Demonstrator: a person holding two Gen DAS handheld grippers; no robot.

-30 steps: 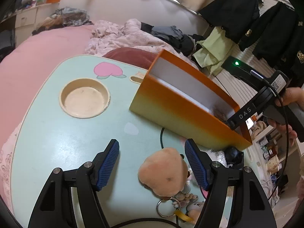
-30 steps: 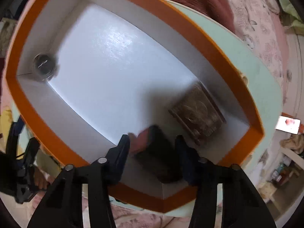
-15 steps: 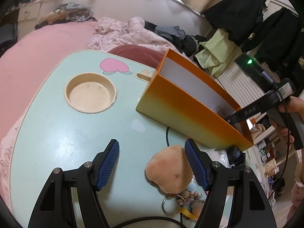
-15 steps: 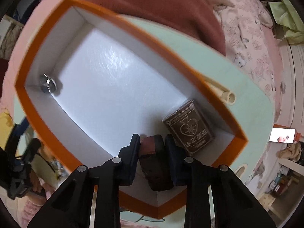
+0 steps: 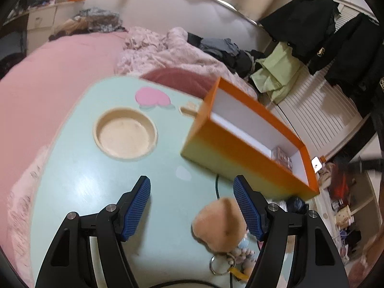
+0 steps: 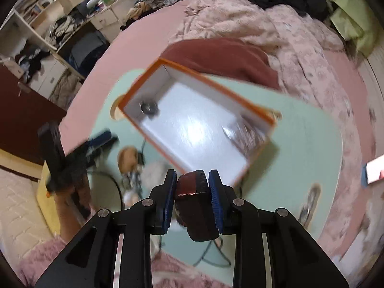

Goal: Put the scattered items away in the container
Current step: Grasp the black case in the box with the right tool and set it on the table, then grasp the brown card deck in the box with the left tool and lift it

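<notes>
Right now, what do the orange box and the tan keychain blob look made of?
Orange box: looks like rigid cardboard, smooth matte orange outside, glossy white lining that shows glare in the right wrist view. Tan keychain blob: probably plush fabric, with a fuzzy, soft outline, on a metal ring. Motion blur leaves both uncertain.

Glossy white box floor (image 6: 192, 134); fuzzy plush keychain (image 5: 219, 225).

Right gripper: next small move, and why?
Probably carry the right gripper forward until it is above the orange box, then lower before opening. Its pads are clamped on the dark red item, which hangs outside the box's near corner, over the table. The white floor between the round metal piece and the patterned pack looks free.
</notes>
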